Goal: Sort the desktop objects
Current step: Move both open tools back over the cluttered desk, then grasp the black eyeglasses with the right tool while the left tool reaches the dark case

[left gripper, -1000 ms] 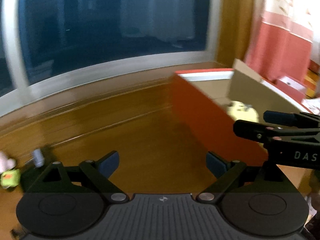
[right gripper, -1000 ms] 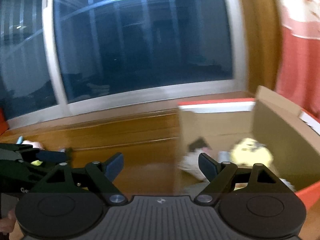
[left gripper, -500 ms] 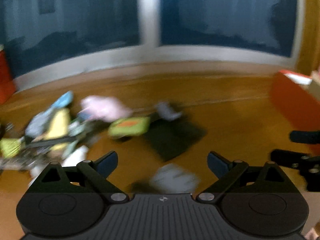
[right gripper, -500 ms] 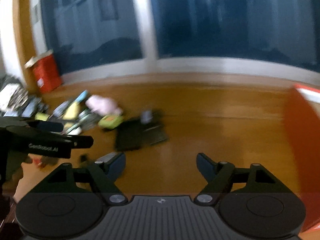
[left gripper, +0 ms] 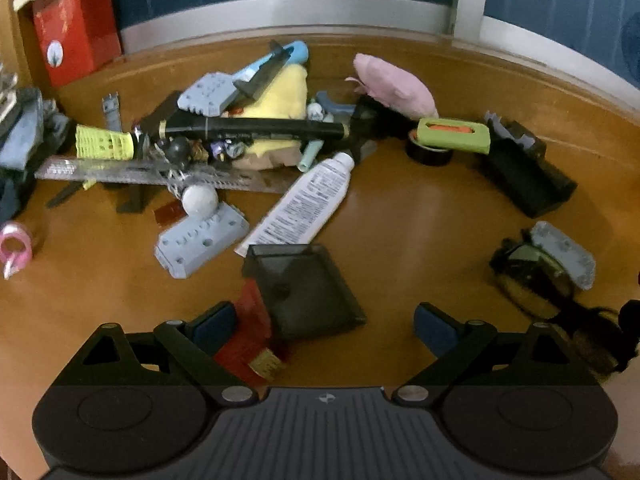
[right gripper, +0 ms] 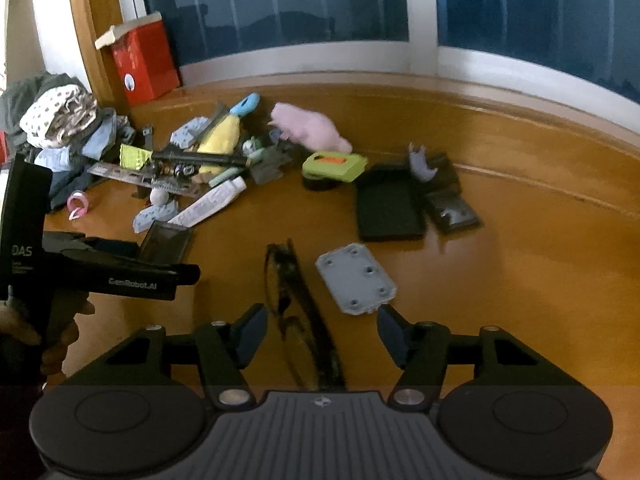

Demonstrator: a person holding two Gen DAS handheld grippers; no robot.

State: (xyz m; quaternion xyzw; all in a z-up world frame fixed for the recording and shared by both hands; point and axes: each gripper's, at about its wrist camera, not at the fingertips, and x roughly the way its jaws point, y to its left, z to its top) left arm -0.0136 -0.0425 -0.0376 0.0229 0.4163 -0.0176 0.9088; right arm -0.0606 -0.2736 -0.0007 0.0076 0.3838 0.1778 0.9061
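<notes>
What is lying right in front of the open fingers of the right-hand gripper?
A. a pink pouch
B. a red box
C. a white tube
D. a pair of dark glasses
D: in the right wrist view the dark glasses lie on the wooden surface between the spread fingers of the right gripper, beside a grey plate.

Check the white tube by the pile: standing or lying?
Lying flat. The white tube rests lengthwise on the wooden desk, cap end toward the pile, printed side up.
</notes>
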